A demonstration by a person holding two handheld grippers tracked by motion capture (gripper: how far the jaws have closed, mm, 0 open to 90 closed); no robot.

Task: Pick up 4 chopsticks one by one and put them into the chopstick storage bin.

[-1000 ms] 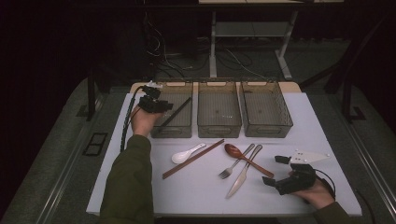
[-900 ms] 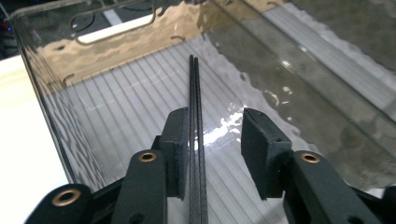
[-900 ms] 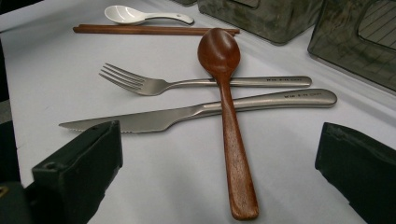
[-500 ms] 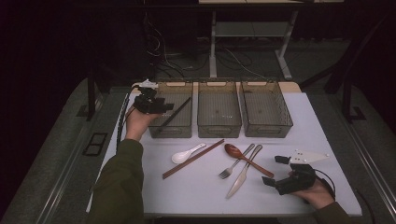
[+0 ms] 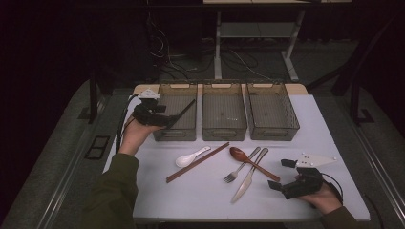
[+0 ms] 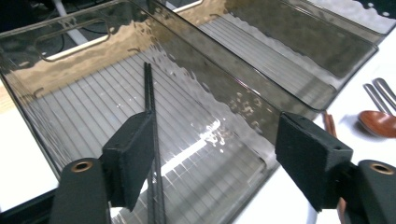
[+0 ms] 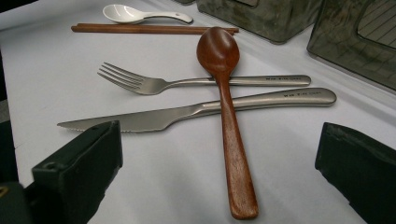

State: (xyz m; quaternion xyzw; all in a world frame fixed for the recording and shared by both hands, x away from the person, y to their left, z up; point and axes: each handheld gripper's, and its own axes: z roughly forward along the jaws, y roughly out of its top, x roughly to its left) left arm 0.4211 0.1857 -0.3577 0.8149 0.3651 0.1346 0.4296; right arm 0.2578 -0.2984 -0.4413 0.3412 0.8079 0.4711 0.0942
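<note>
Left gripper [image 6: 215,163] opening, black chopsticks [image 6: 150,121] in left bin [image 6: 70,42]

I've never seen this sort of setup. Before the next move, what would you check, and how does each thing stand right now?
1. Black chopsticks in the left bin: ok, leaning on its wall.
2. Left gripper let go: ok; its jaws have just been opening, one finger beside the chopsticks.
3. Right gripper open and holding nothing: ok.
4. Wooden spoon free to lift: ok, it lies across the fork and knife.
5. Middle bin and right bin clear: ok.
</note>
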